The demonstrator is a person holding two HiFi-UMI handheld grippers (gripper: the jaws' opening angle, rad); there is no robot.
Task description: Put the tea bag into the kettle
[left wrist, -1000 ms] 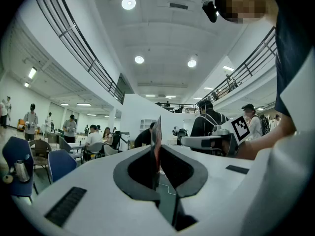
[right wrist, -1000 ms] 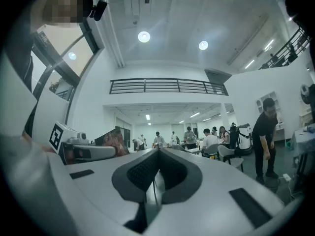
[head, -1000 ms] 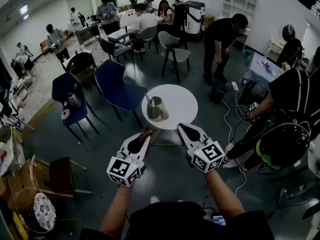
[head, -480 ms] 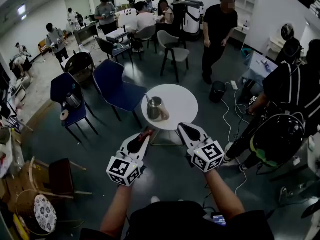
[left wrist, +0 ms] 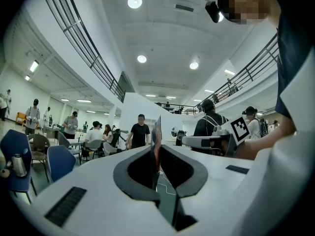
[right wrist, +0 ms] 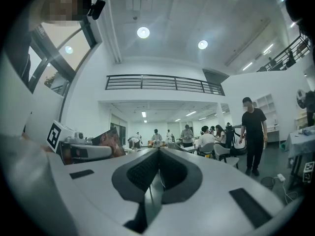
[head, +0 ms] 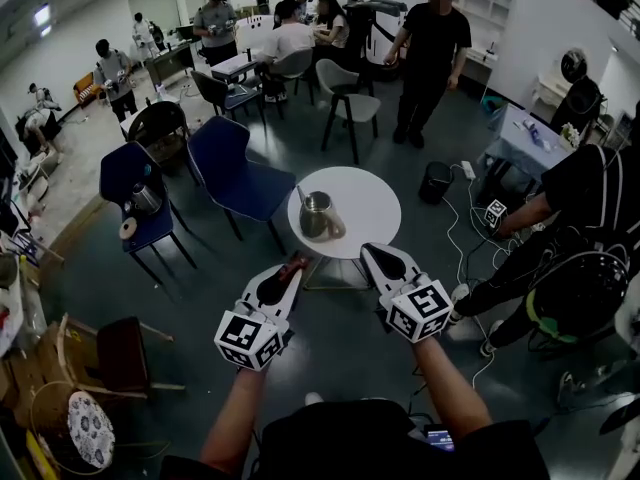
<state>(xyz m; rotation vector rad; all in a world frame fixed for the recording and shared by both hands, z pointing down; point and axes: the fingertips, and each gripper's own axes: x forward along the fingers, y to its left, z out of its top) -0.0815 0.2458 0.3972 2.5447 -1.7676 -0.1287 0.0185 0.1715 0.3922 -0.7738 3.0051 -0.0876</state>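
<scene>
No legible text or numbers anywhere.

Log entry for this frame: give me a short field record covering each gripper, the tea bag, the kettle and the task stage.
left gripper: jaws shut on the tea bag, held in the air short of the table
tea bag: flat reddish packet, standing edge-on between the left jaws
right gripper: jaws together, nothing between them
kettle: metal, upright on the round white table, ahead of both grippers and apart from them
task stage: tea bag not yet in the kettle
</scene>
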